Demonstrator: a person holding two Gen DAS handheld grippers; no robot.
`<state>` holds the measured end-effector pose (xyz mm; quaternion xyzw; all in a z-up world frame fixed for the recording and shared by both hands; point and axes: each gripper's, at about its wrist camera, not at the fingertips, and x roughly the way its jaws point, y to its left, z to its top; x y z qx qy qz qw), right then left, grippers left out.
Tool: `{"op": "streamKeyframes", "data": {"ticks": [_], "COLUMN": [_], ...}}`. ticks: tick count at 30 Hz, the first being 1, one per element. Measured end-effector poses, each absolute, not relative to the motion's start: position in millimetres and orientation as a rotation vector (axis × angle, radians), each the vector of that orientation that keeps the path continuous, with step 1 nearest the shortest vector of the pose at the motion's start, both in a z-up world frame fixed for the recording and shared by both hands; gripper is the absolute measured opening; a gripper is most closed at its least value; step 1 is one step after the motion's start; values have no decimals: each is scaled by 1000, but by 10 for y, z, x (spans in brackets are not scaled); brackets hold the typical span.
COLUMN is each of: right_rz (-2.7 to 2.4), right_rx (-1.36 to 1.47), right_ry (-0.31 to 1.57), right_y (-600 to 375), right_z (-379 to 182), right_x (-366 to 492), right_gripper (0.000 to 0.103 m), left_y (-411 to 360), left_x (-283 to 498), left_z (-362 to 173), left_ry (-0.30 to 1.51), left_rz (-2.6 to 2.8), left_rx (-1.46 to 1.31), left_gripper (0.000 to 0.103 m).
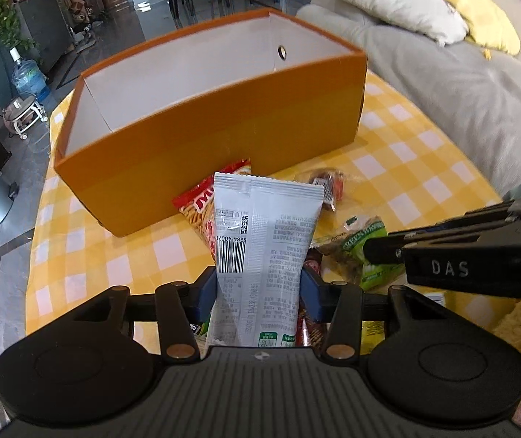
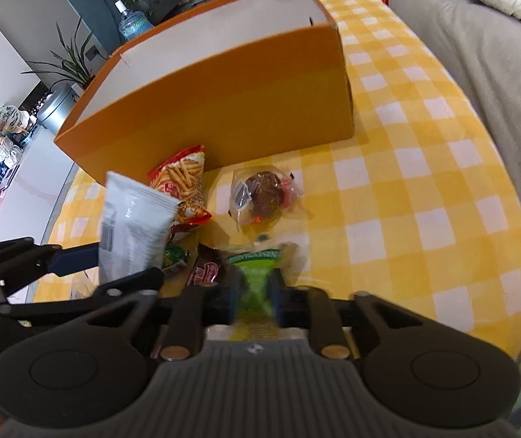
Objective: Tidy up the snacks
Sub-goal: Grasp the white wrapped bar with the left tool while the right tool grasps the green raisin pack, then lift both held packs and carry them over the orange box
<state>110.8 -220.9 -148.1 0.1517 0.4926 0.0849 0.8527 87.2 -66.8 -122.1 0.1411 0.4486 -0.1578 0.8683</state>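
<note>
Lower centre of the left wrist view: left gripper (image 1: 258, 288) clamped on a white snack packet (image 1: 260, 241), blue pads pressed against both its sides, barcode and small print facing the camera, packet upright and raised off the yellow checked tablecloth (image 1: 406, 168). Behind the packet, a red bag of fries (image 1: 205, 208) against the front wall of an open orange box (image 1: 223, 127), white inside, filling the upper middle of the frame. To the right of the packet, a clear-wrapped dark pastry (image 1: 328, 182) and a green raisin pack (image 1: 366, 252), the latter pinched by the right gripper (image 1: 373, 252) reaching in from the right edge.

Lower centre of the right wrist view: right gripper (image 2: 255, 292) closed tight on the blurred green raisin pack (image 2: 255, 273). At left, the white snack packet (image 2: 132, 226) held up in the left gripper (image 2: 114, 262); the red bag of fries (image 2: 183, 182) leaning at the orange box (image 2: 242, 109); the clear-wrapped dark pastry (image 2: 264, 197) flat on the yellow checked tablecloth (image 2: 424, 200). Just left of the raisin pack, a brown wrapped snack (image 2: 205, 270). Grey sofa (image 2: 497, 54) along the right edge.
</note>
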Motion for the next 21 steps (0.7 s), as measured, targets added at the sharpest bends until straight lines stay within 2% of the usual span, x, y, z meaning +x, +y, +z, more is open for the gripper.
{"op": "streamKeyframes", "data": {"ticks": [21], "right_rz": [169], "right_rx": [347], "right_ry": [942], "right_y": [-2310], "right_z": [-1026], "right_x": [768], "right_gripper": [10], "left_y": [-396], "left_x": [708], "left_z": [-715], "left_ry": [891], "left_rz": [-333], "left_rx": [143], "left_gripper": [54]}}
